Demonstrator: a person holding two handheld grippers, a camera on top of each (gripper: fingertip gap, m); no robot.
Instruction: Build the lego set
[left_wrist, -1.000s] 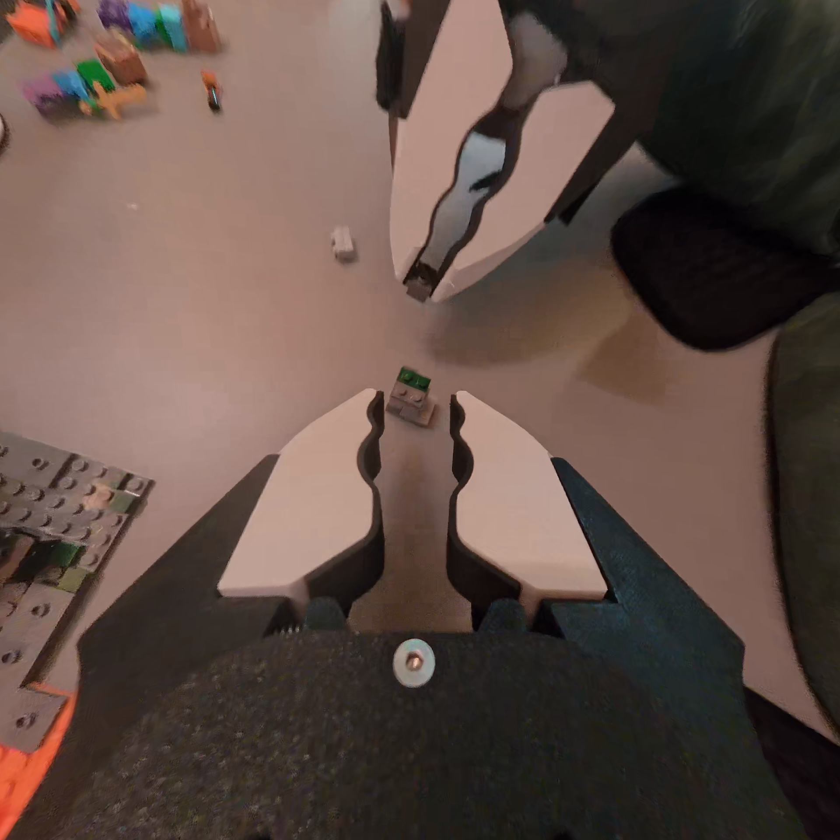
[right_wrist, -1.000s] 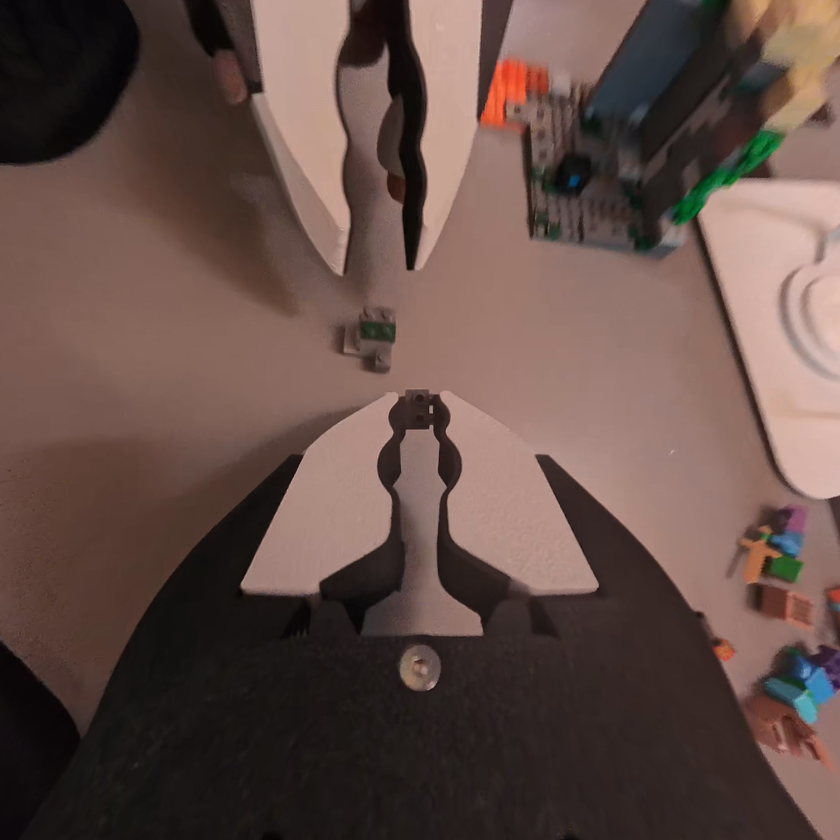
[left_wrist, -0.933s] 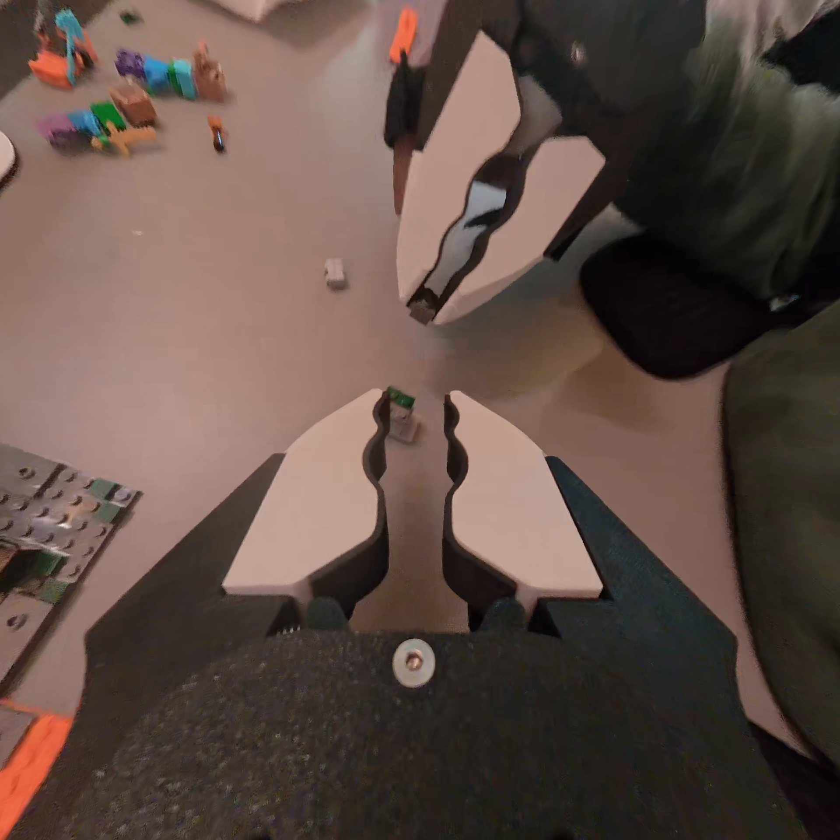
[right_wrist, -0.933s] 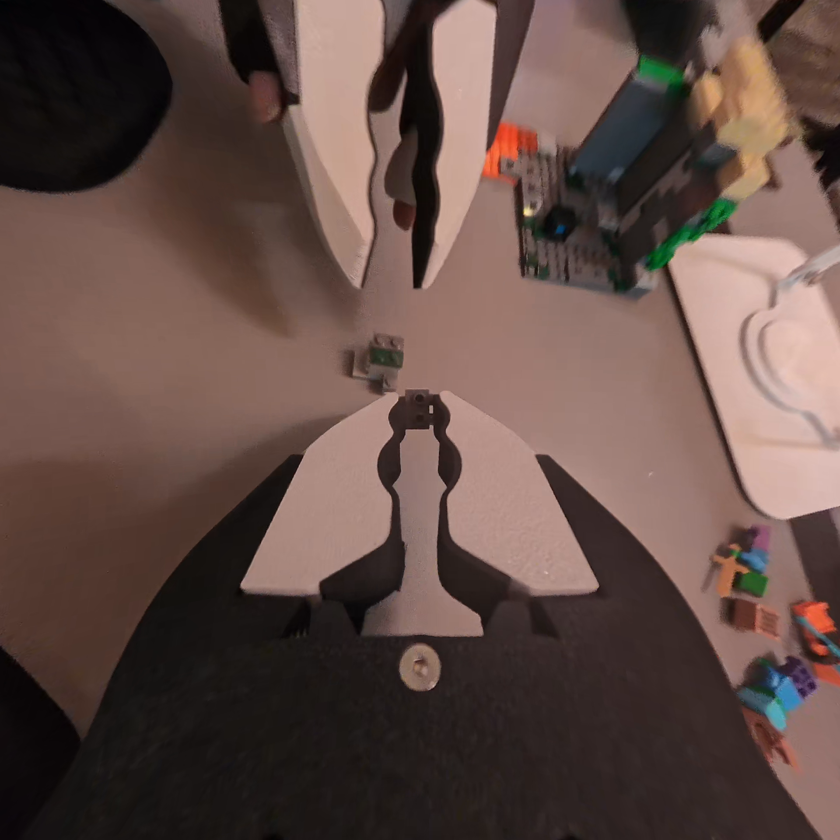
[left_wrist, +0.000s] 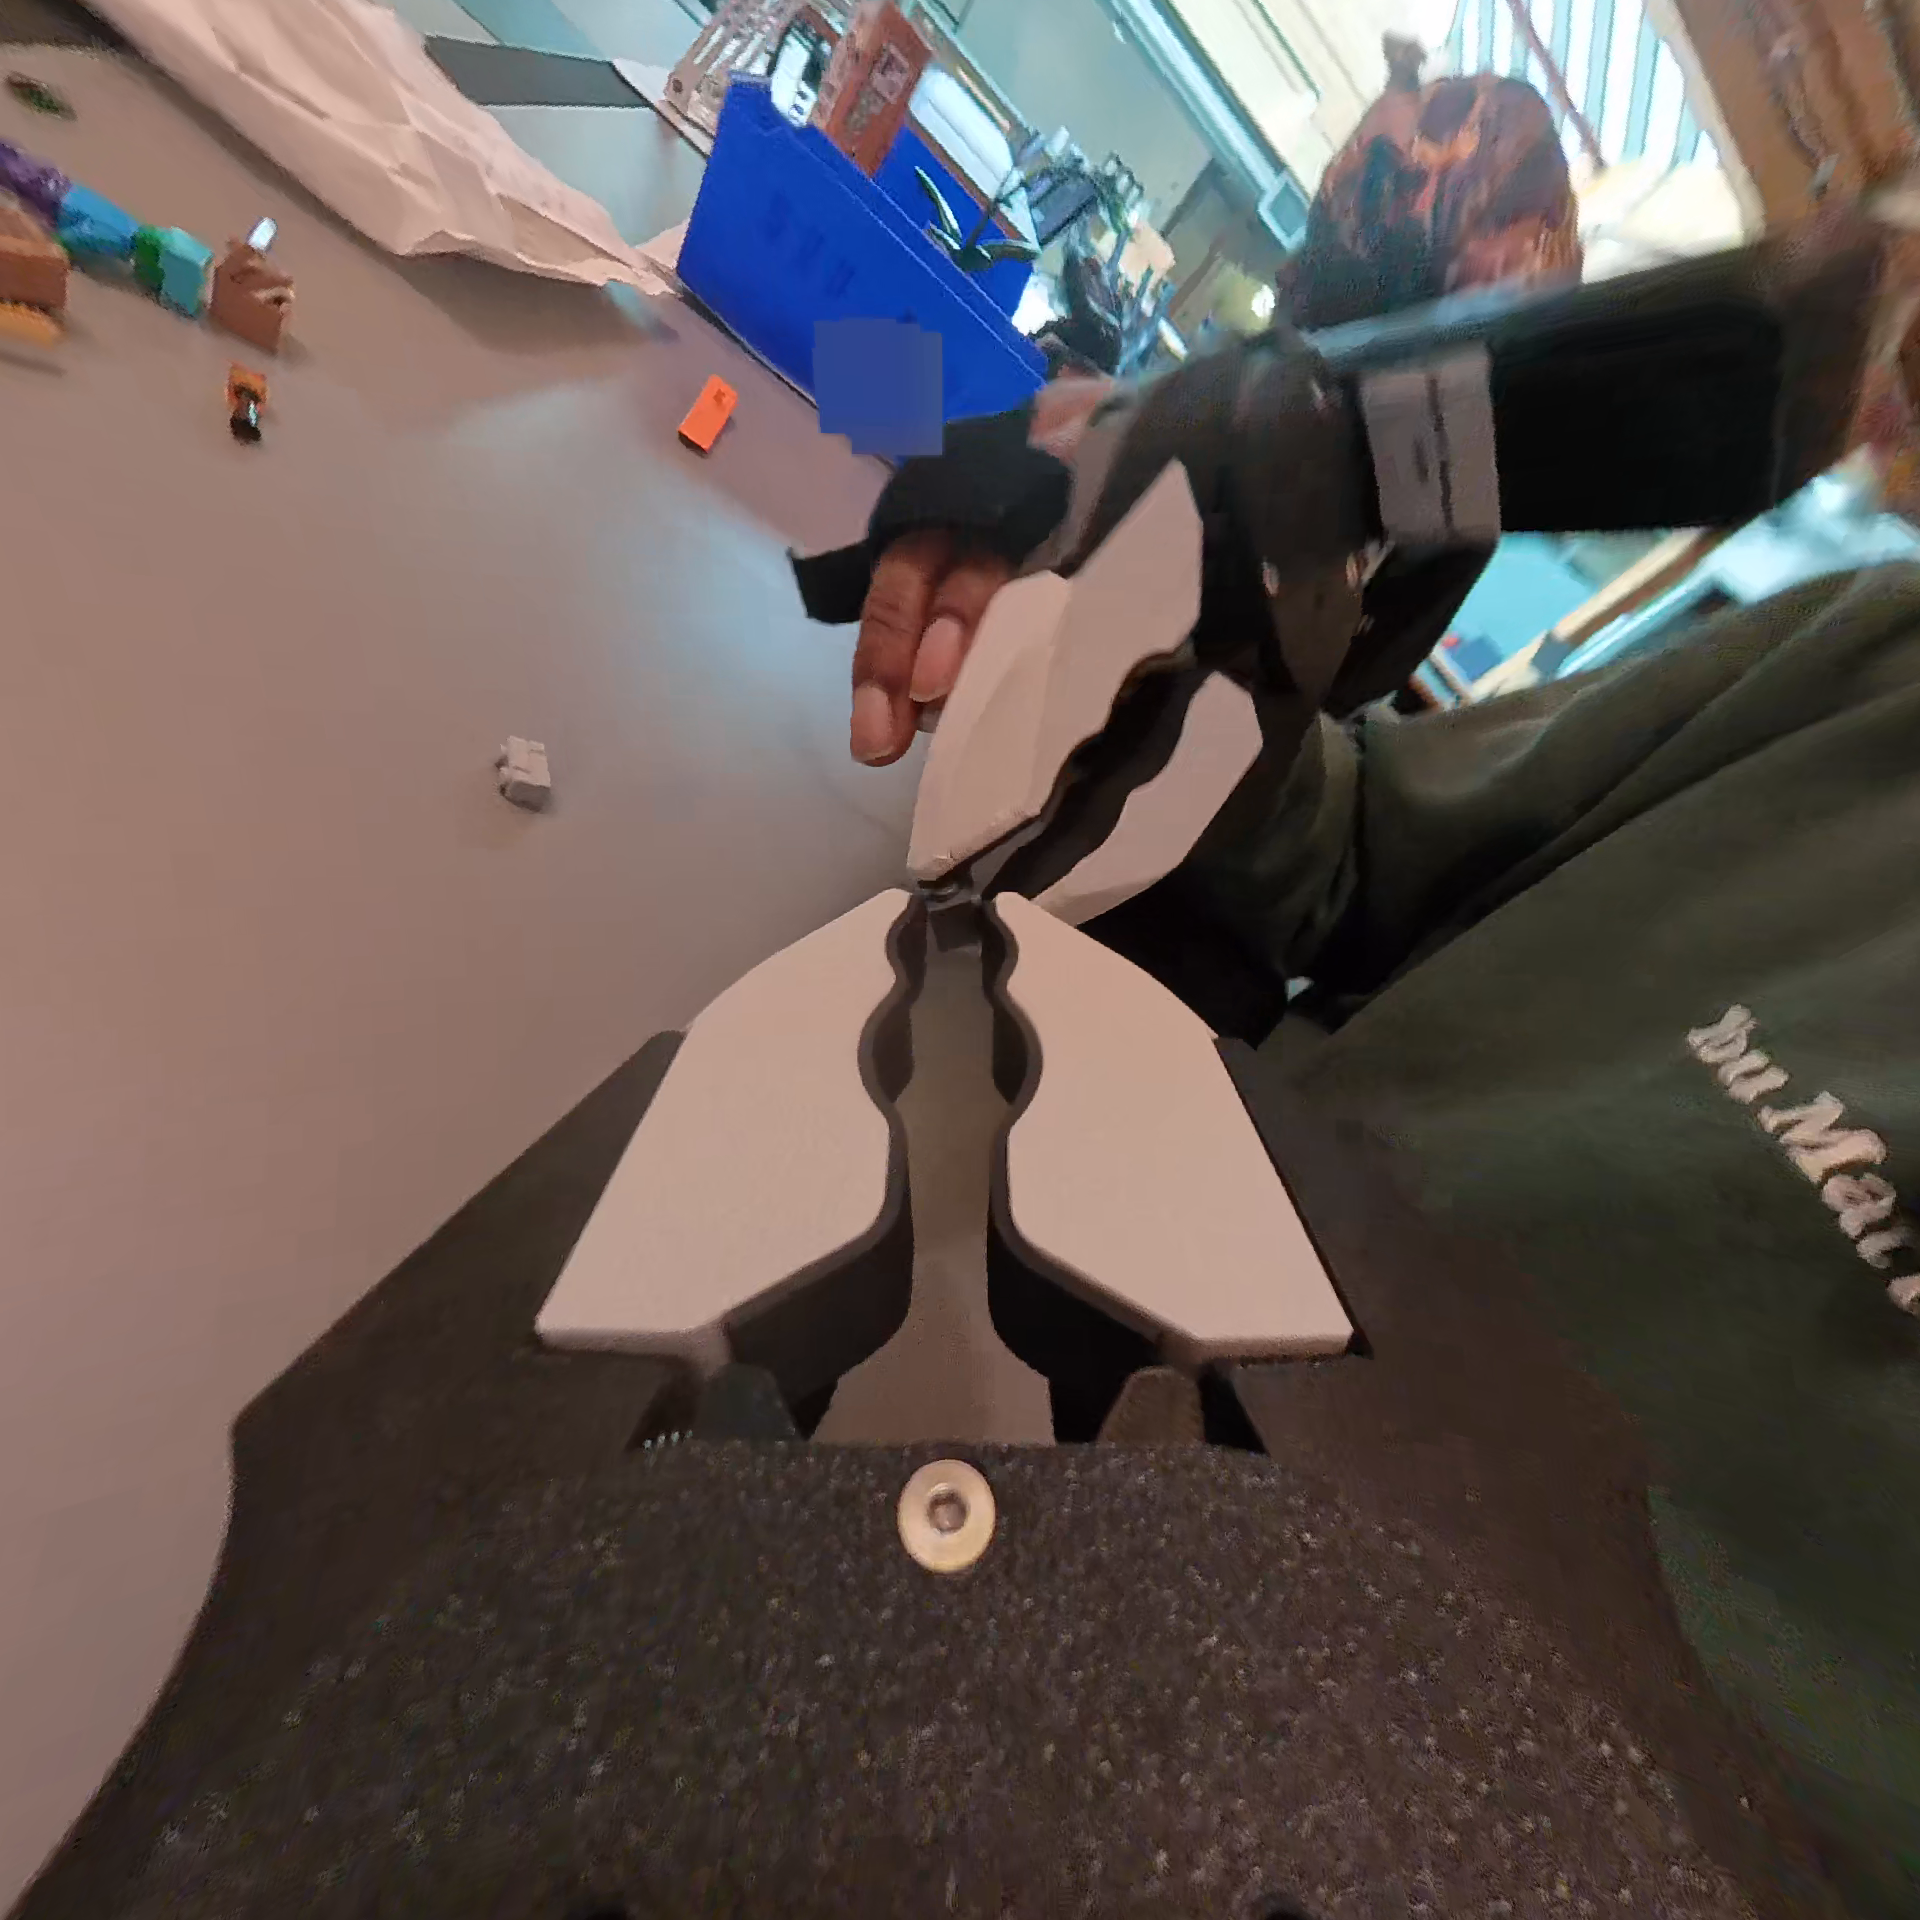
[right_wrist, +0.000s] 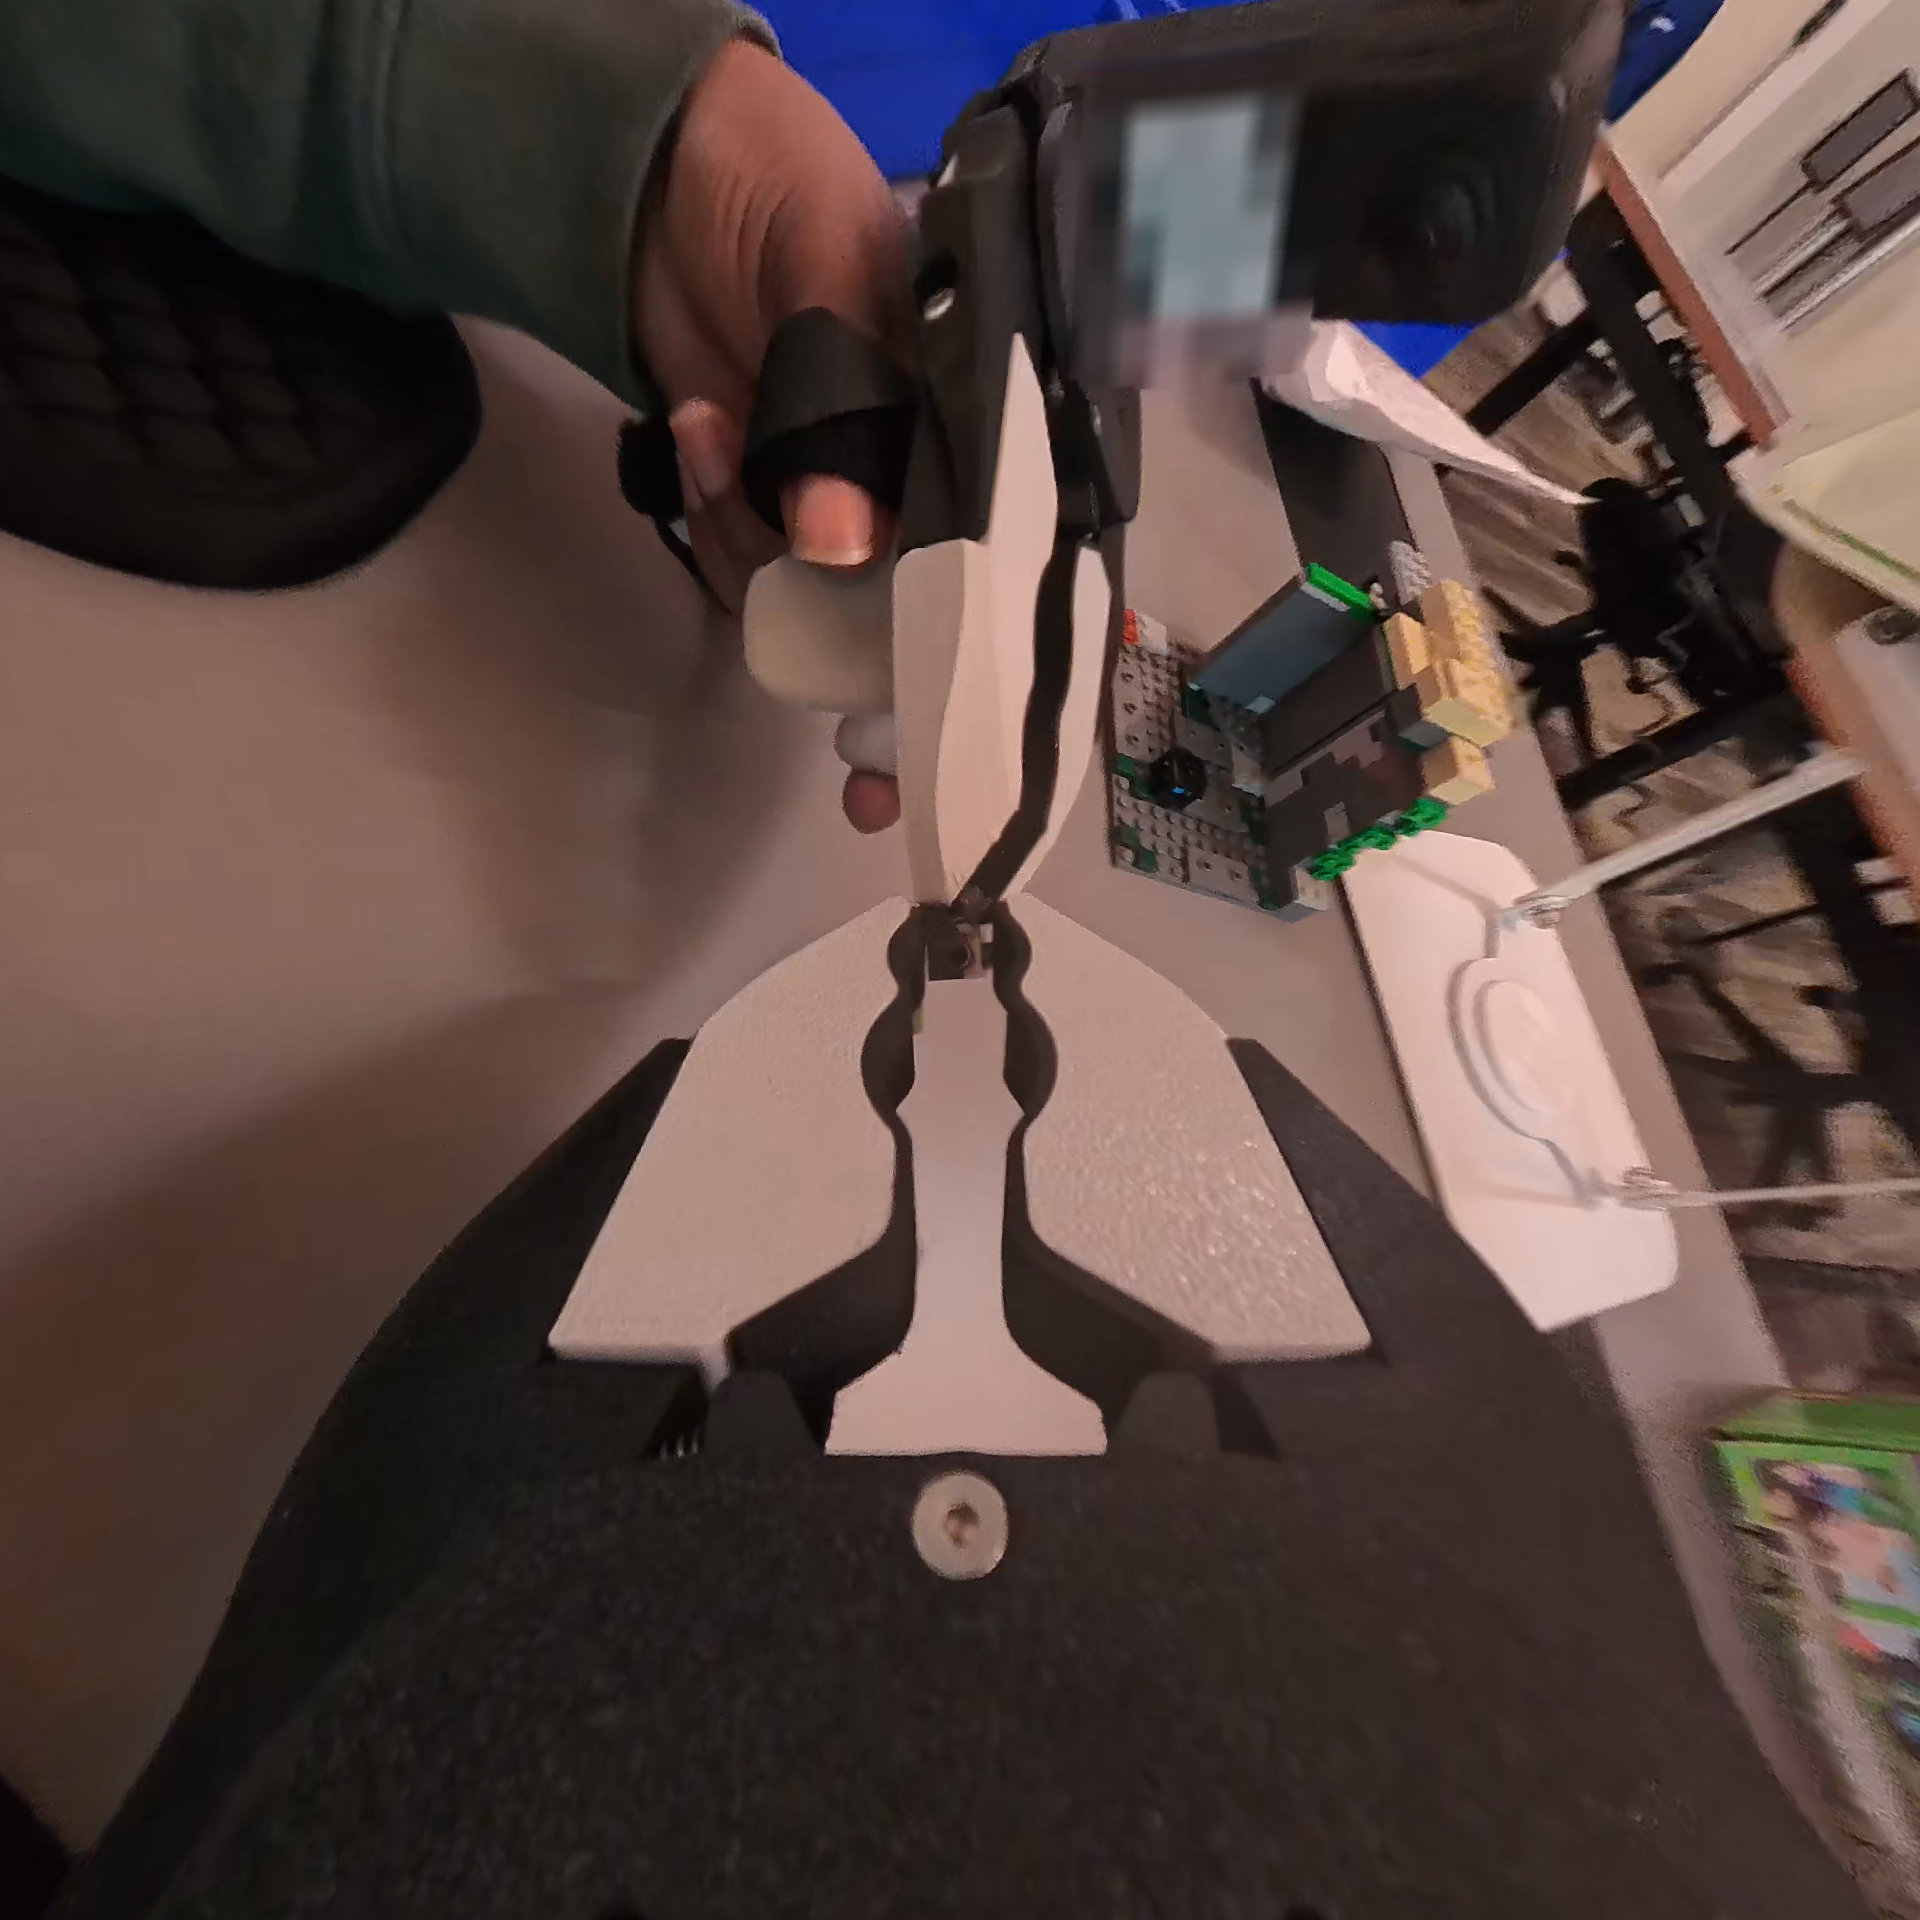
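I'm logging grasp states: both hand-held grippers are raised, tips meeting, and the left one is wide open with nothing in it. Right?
Not quite. In the left wrist view the left hand-held gripper is closed on a small grey lego piece, not open and empty. The tips do meet the right hand-held gripper above the table.

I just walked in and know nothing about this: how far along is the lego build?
Done: a partly built model stands on the table. In hand: the left gripper and right gripper meet tip to tip above the table, each pinching a small grey piece. Left: loose pieces remain on the table.
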